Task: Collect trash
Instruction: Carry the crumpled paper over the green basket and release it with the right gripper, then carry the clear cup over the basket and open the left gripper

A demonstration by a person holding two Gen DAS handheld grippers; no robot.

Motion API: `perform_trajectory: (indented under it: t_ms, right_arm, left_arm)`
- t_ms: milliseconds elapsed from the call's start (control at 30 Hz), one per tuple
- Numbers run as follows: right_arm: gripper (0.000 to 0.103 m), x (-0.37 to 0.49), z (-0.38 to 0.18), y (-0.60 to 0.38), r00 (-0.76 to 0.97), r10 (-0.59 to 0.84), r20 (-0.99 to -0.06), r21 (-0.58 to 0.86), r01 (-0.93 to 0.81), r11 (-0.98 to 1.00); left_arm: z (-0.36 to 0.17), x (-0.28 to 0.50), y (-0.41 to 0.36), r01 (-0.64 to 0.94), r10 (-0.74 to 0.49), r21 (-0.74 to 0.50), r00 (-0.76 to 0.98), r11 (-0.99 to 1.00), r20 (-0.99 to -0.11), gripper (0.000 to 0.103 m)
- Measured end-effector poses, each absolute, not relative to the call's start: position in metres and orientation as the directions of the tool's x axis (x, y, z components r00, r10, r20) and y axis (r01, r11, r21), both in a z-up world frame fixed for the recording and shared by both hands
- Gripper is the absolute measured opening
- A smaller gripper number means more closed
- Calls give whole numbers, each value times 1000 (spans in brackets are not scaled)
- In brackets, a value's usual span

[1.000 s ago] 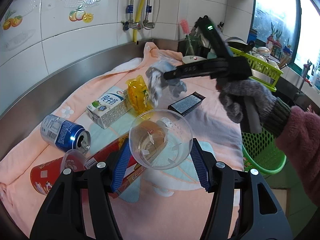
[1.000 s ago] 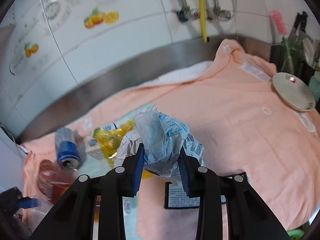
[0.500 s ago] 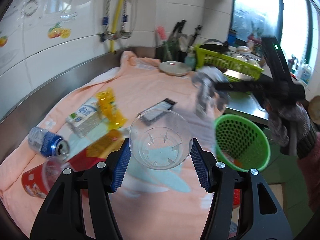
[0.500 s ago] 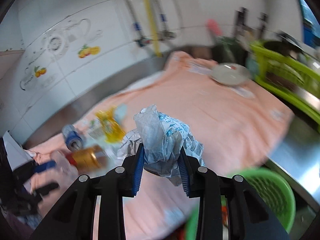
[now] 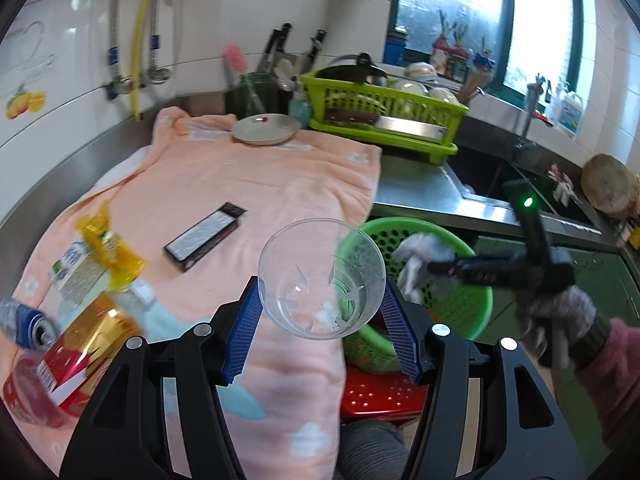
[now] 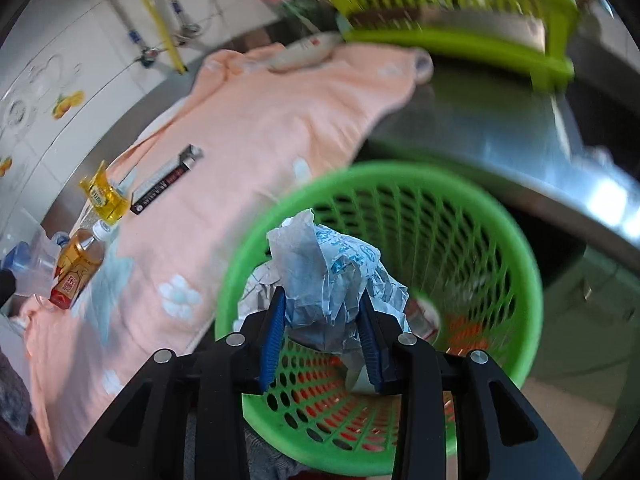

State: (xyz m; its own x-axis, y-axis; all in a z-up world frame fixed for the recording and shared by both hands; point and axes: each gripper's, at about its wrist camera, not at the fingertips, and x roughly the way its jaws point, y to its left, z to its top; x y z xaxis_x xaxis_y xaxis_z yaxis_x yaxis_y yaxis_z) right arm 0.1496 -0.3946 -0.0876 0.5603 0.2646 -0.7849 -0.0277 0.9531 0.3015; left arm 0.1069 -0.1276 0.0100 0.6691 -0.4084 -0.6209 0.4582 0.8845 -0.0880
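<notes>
Trash: one wrapper [image 6: 324, 276] in right tool [image 6: 322, 334], loosening | one cup [image 5: 322, 276] clamped, left tool [image 5: 322, 336] | one basket [image 6: 516, 252]

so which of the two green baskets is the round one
The green mesh basket under the right gripper is round; the lime dish rack on the counter is rectangular and holds dishes.

The round green perforated plastic basket [image 6: 472, 240] is open-topped; its mouth is partly taken up by the crumpled white-and-blue paper wad [image 6: 332, 276]. Bare peach towel [image 5: 256, 176] lies between the black rectangular box [image 5: 206, 237] and the lime-green dish rack [image 5: 384, 112], which closes off the far side.
</notes>
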Motion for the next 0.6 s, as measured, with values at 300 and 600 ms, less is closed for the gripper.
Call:
perform_trajectory:
  t_ms: [300,600]
  right_arm:
    - [57,140,-106,-412,566,335,-753,413,12,910]
    - [61,104,-76,-442,651,305,-695,420,23,907]
  left_arm:
    - [-1,127,-178,512,-429,-73,623,856,-654,59]
    - [-32,148,-231,569,-448,-84,540,818,-712,59]
